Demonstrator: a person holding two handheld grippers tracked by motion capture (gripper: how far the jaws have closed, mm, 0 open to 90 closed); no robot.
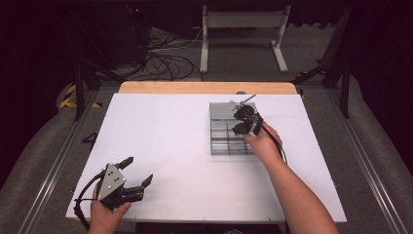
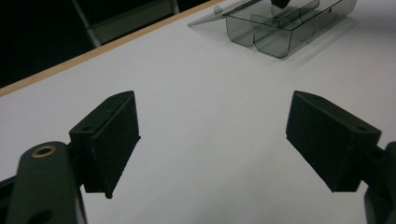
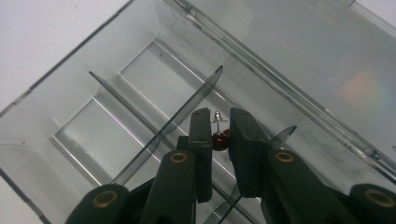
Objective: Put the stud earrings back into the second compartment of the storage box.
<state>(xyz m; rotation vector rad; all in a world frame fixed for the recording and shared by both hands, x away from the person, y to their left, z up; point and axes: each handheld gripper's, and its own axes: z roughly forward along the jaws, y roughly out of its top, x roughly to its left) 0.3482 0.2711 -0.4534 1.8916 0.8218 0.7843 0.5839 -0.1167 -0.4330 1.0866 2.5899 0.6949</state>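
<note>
From the high view, you are holding the right gripper (image 1: 242, 117) over the clear divided box (image 1: 220, 141) while the left gripper (image 1: 139, 171) is idling near the table's (image 1: 170, 126) front edge. In the left gripper view its jaws are standing spread wide, with nothing between them. In the right gripper view, you are pinching a small dark-red earring (image 3: 220, 136) above a compartment; next, probably lower it in and release gently.

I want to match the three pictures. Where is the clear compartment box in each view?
High view: the clear compartment box lies right of centre on the white table, under the right hand-held gripper.
Left gripper view: top right corner, far off.
Right gripper view: it spans the frame.
Shared landmark: the box's open lid.
</note>
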